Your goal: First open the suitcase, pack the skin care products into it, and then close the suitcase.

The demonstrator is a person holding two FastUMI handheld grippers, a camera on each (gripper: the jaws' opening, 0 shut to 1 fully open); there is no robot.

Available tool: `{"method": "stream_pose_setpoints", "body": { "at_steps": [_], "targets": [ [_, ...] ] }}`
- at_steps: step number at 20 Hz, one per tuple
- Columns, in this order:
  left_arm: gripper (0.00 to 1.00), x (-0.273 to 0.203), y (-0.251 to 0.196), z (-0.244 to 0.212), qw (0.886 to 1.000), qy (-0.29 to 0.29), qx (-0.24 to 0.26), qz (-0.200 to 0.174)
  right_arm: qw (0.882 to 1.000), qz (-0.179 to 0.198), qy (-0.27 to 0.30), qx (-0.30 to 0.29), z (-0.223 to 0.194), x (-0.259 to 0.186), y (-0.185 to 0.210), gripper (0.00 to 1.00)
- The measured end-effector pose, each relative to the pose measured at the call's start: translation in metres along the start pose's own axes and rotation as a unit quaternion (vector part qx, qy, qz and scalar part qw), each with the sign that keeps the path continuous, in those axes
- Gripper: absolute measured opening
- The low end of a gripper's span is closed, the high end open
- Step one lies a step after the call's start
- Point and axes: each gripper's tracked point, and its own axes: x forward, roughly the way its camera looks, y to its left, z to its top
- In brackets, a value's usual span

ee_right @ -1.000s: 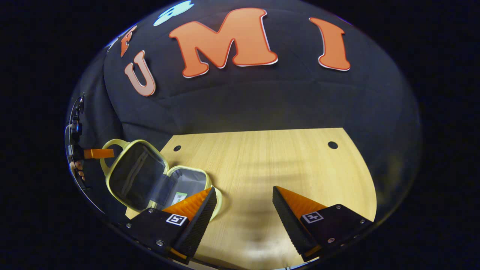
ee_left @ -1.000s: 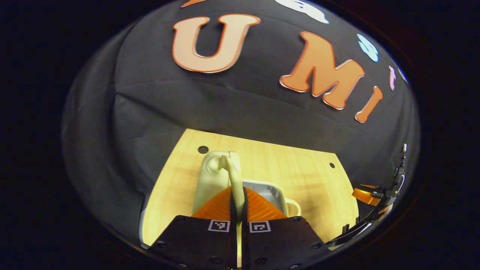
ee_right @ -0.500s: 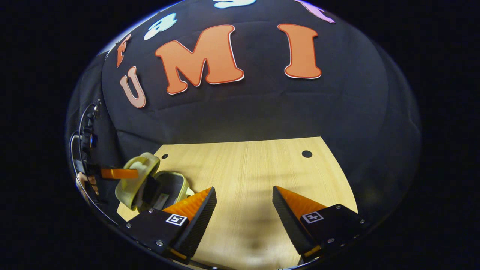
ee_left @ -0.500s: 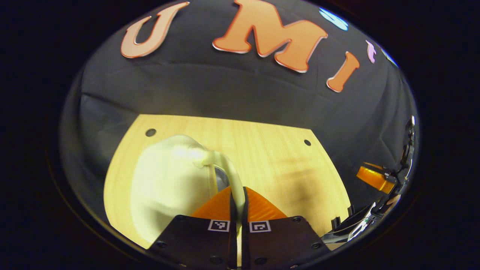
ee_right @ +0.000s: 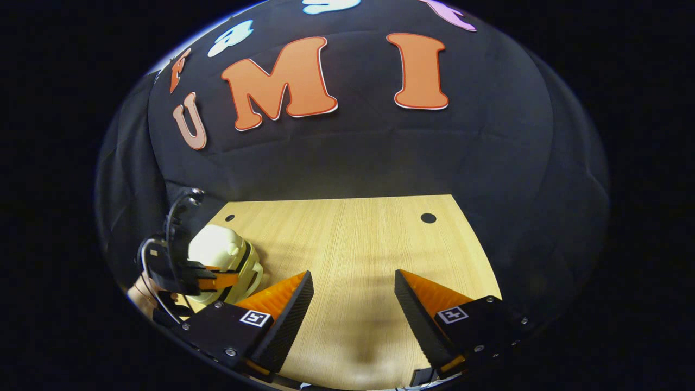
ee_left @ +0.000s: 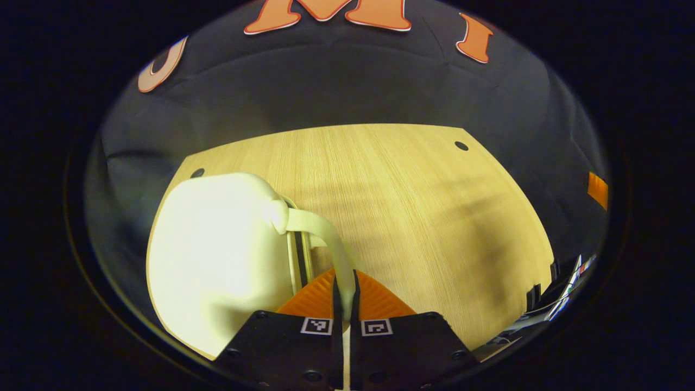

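Note:
The small pale-yellow suitcase [ee_left: 217,255] lies at the left of the wooden table, its lid folded down almost flat over the base. My left gripper [ee_left: 346,282] is shut on the lid's curved handle [ee_left: 326,233]. A thin dark gap along the rim [ee_left: 299,260] still shows between lid and base. In the right gripper view the suitcase [ee_right: 222,255] sits at the far left with the left gripper [ee_right: 217,281] on it. My right gripper [ee_right: 353,293] hangs open above the bare table, holding nothing. The suitcase's inside is hidden.
The wooden table [ee_left: 412,217] stretches to the right of the suitcase, with small round holes [ee_left: 461,145] near its far corners. The black cloth wall [ee_right: 353,152] rises behind it. A hand [ee_right: 142,293] holds the left gripper at the table's left edge.
The left gripper has swung the lid by its handle from standing open down over the base, hiding the grey lining. The right gripper has stayed open, drifting slightly.

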Motion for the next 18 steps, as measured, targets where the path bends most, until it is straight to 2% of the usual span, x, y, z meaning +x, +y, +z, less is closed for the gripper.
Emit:
{"method": "stream_pose_setpoints", "body": {
  "at_steps": [1, 3, 6, 7, 8, 9, 10, 13, 15, 17, 18],
  "targets": [
    [0.05, -0.010, 0.012, -0.004, 1.000, 0.001, 0.002, 0.005, 1.000, -0.001, -0.002, -0.001, -0.001, -0.001, -0.004, 0.96],
    [0.05, -0.001, 0.008, -0.001, 0.999, 0.000, 0.024, 0.027, 1.000, -0.005, -0.006, -0.007, -0.001, -0.001, -0.009, 0.96],
    [0.11, 0.003, 0.006, -0.003, 0.998, 0.001, 0.047, 0.044, 1.000, -0.004, -0.010, -0.007, -0.001, -0.002, -0.011, 0.96],
    [0.11, 0.000, 0.002, -0.003, 0.999, -0.001, 0.042, 0.032, 1.000, -0.003, -0.012, -0.004, -0.001, -0.003, -0.010, 0.96],
    [0.20, -0.001, -0.001, -0.003, 0.999, -0.003, 0.025, 0.026, 1.000, -0.001, -0.015, -0.003, -0.001, -0.003, -0.010, 0.96],
    [0.20, -0.016, -0.001, 0.004, 1.000, -0.015, 0.010, 0.021, 1.000, -0.003, -0.018, -0.005, -0.001, -0.004, -0.009, 0.96],
    [0.25, -0.030, -0.004, 0.013, 0.999, -0.038, -0.003, 0.016, 1.000, -0.007, -0.023, -0.009, 0.000, -0.004, -0.009, 0.96],
    [0.99, -0.070, -0.007, 0.062, 0.990, -0.141, -0.014, 0.015, 0.999, -0.013, -0.036, -0.011, 0.001, -0.010, -0.004, 0.96],
    [0.96, -0.106, -0.004, 0.099, 0.974, -0.222, -0.020, 0.028, 0.998, -0.021, -0.058, -0.013, 0.007, -0.019, -0.001, 0.96],
    [0.96, -0.140, -0.001, 0.132, 0.952, -0.302, -0.018, 0.043, 0.995, -0.025, -0.092, -0.014, 0.017, -0.031, 0.007, 0.96],
    [0.96, -0.134, -0.009, 0.130, 0.942, -0.330, -0.018, 0.052, 0.994, -0.028, -0.106, -0.012, 0.020, -0.037, 0.010, 0.96]
  ]
}}
